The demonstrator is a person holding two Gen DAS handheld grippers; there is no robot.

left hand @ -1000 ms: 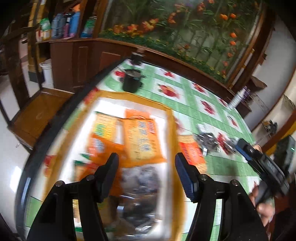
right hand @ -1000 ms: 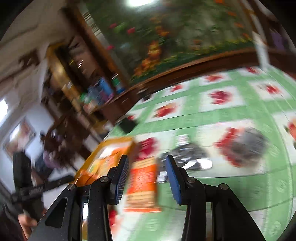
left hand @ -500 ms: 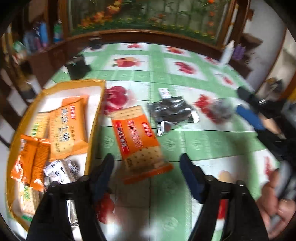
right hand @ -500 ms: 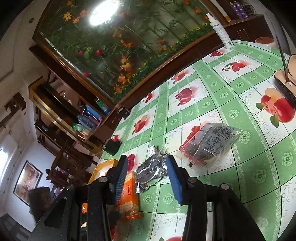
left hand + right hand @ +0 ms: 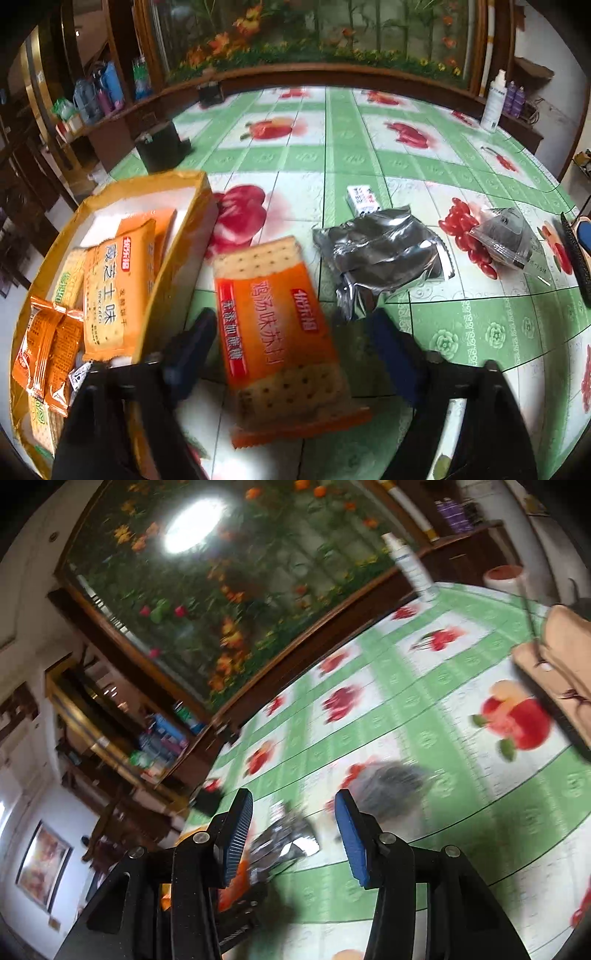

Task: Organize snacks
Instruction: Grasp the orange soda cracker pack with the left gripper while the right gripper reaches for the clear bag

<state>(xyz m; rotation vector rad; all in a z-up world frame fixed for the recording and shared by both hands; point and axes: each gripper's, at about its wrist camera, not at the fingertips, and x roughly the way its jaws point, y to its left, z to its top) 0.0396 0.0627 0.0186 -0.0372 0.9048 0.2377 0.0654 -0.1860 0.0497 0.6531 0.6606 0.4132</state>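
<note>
Round bench [image 5: 332, 155] under a green-and-white fruit-print cloth, snacks scattered ahead of the left gripper [image 5: 291, 350]. Just to its left sits the shallow orange cardboard tray [image 5: 201, 188], already carrying several orange cracker packets [image 5: 110, 288]. Beyond the gripper's right finger lies a crumpled silver foil pouch [image 5: 380, 254], with a small white card packet [image 5: 362, 199] just past it and a clear plastic bag of dark snacks [image 5: 506, 232] further right. A black pot [image 5: 160, 147] stands far ahead by the tray's far corner, a white spray bottle [image 5: 493, 103] at the bench's far right edge.

The left gripper's jaws are closing, roughly two-thirds apart, straddling a flat orange soda-cracker packet [image 5: 284, 325] that lies on the cloth; neither pad presses it.

Over to the right gripper [image 5: 293, 834]: jaws part-open, nothing between them. The foil pouch [image 5: 284, 843] lies just ahead, the clear bag [image 5: 391, 790] blurred ahead-right, and a tan leather bag [image 5: 557, 668] far right.
</note>
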